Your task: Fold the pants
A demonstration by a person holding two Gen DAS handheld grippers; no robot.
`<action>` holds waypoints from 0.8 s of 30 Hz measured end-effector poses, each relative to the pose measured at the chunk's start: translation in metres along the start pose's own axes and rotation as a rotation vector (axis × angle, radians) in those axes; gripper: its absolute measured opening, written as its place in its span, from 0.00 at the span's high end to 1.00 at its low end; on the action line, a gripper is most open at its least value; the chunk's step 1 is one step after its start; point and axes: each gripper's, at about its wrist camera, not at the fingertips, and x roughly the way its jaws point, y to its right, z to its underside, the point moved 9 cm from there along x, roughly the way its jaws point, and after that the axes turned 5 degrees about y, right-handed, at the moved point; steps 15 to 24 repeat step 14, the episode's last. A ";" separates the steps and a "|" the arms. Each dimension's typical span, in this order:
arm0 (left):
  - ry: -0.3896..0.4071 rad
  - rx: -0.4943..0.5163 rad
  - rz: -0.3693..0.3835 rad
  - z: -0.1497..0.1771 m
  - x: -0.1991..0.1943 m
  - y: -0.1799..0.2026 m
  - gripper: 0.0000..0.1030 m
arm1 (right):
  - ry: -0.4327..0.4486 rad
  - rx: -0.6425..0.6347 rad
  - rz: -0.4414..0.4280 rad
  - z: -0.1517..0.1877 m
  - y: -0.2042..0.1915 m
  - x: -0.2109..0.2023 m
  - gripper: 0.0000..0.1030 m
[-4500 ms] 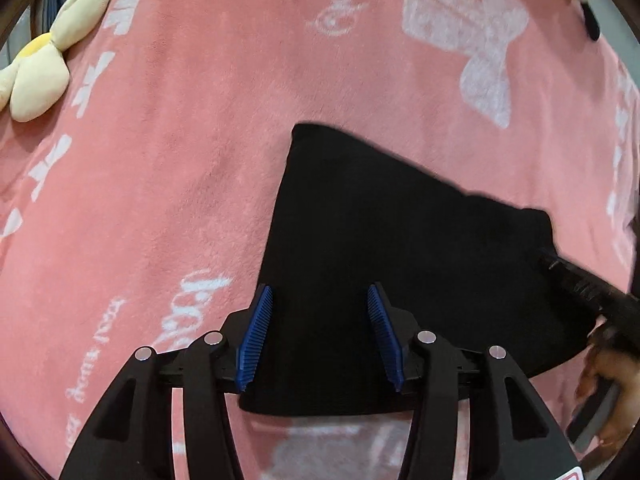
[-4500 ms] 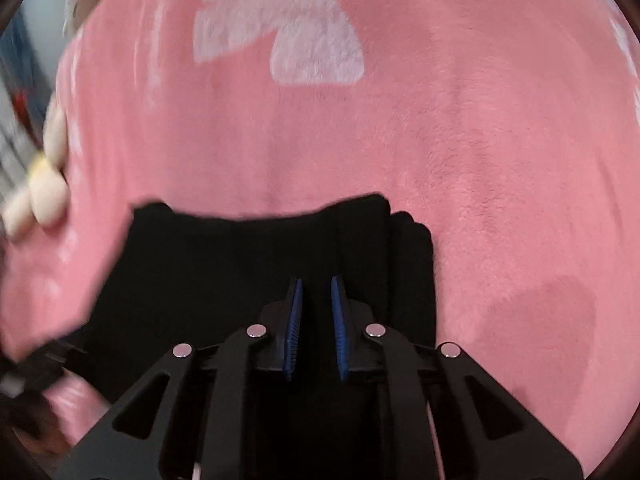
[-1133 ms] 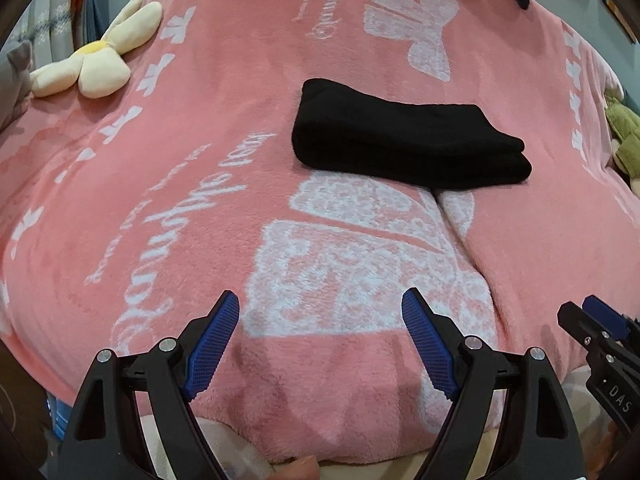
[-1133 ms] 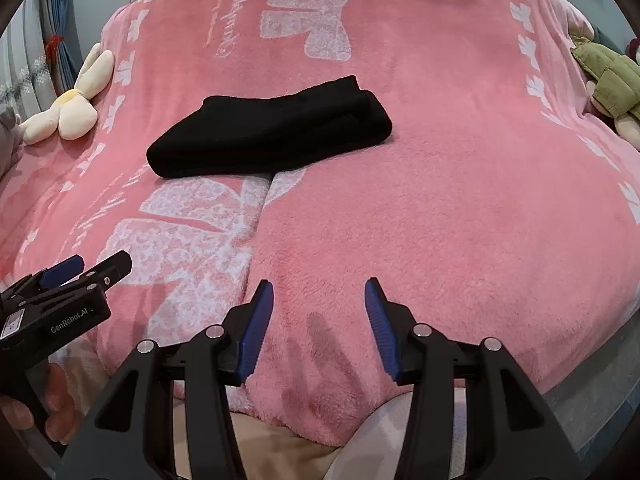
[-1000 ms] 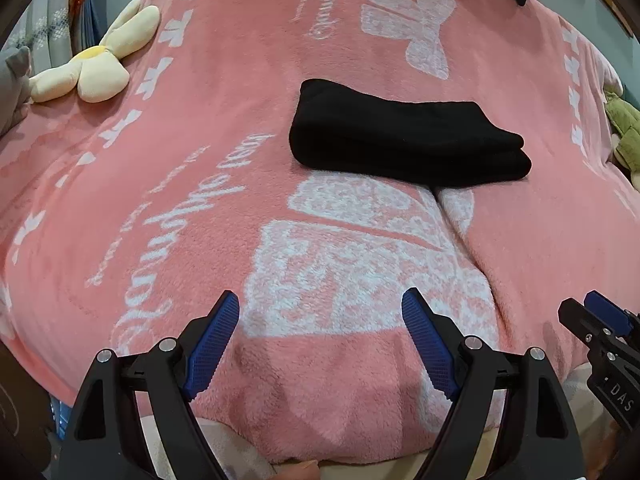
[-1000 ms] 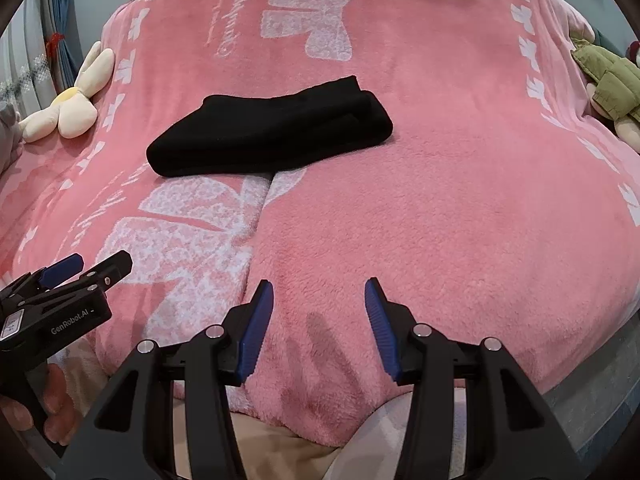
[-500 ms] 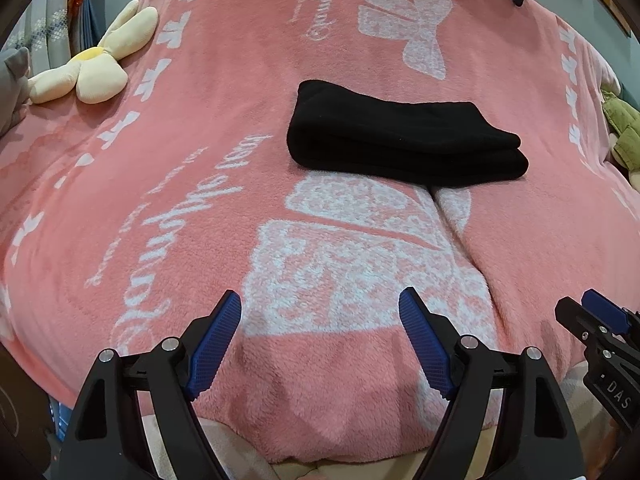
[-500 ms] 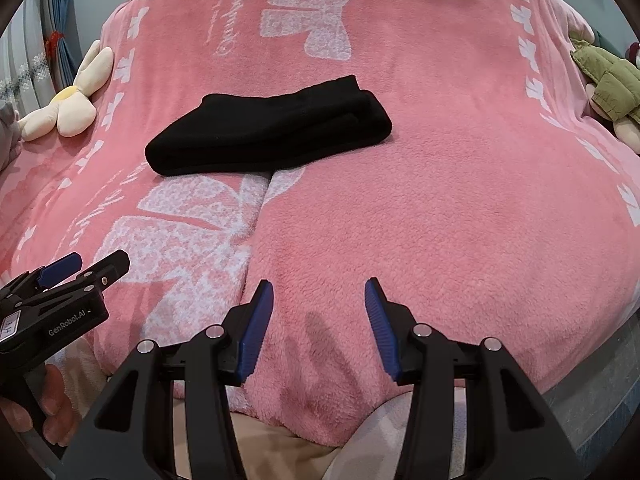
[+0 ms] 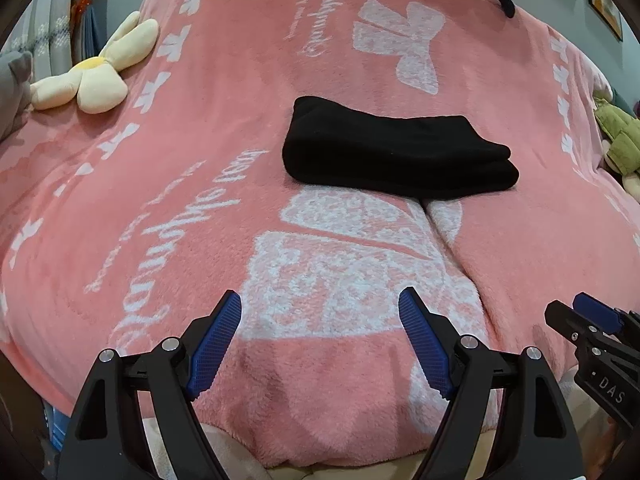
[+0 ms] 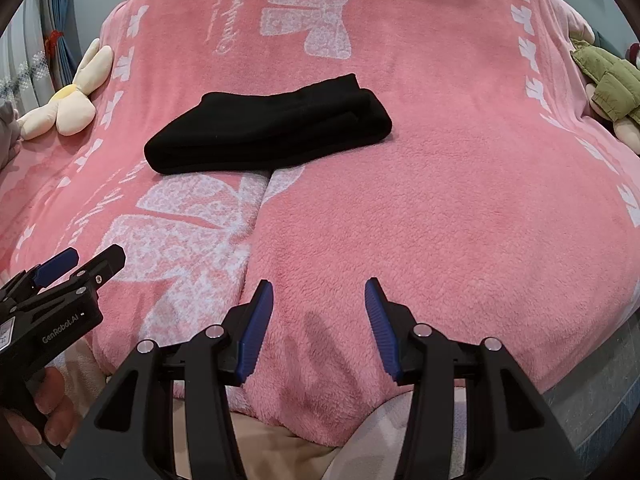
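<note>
- Blanket (image 9: 168,184): pink fleece with white bows and lettering covers the bed and fills both views; a crease runs through it from the near edge up toward the pants.
- Pants (image 9: 396,152): black, lying as a compact folded bundle near the middle of the blanket, well apart from both grippers. The stacked layers show along the thicker end, which faces right in both views.
- Long axis: the bundle runs across the bed, roughly side to side as the cameras see it, with a slight slant; in the right wrist view the left end sits nearer and the right end farther.
- Left gripper (image 9: 320,340): jaws stand wide with nothing between them, poised over the near edge of the blanket.
- Right gripper (image 10: 318,320): jaws parted to a middling width, also empty, just beside the left one at the near edge.
- Step in hand, as I judge it: the folding looks finished, so the good move is to keep both grippers clear and not brush the bundle; if any tidying were wanted, squaring the slanted end would do.
- Flower-shaped plush (image 9: 86,76): lies at the left edge, far from the work.
</note>
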 end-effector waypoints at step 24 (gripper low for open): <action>-0.048 -0.039 -0.013 0.005 0.007 -0.006 0.32 | 0.002 -0.004 0.001 0.000 0.001 0.000 0.49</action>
